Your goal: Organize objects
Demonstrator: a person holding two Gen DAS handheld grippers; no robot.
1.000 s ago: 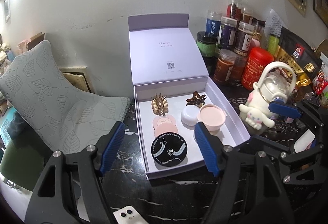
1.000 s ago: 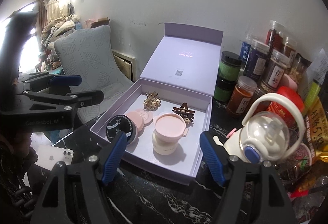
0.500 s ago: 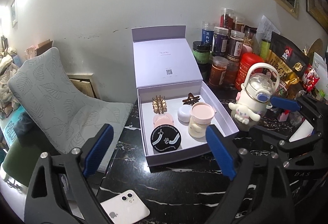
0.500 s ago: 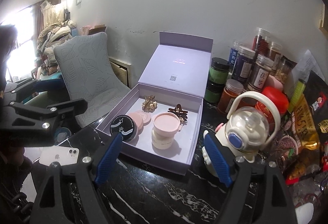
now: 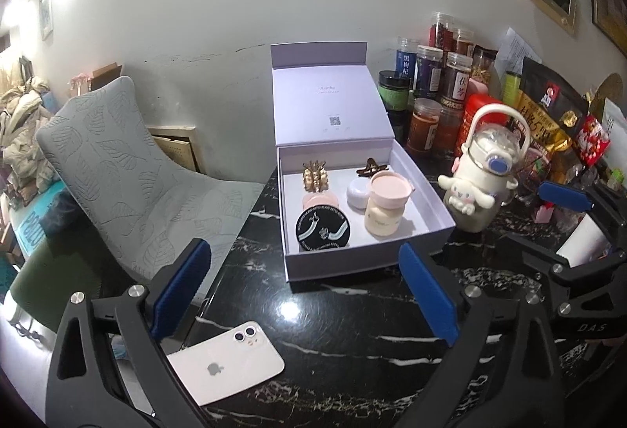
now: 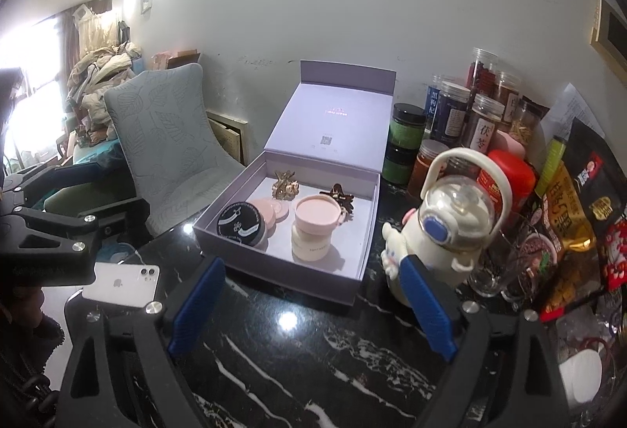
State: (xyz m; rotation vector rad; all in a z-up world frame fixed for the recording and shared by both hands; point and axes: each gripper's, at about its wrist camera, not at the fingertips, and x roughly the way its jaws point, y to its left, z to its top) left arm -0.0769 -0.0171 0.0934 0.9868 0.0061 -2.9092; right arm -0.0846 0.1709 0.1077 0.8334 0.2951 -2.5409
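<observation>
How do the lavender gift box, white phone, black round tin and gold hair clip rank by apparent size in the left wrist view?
1. lavender gift box
2. white phone, though its nearness to the camera enlarges it
3. black round tin
4. gold hair clip

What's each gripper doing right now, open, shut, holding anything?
Left gripper: open, jaws just widened, nothing between them.
Right gripper: open, jaws just widened, nothing held.
</observation>
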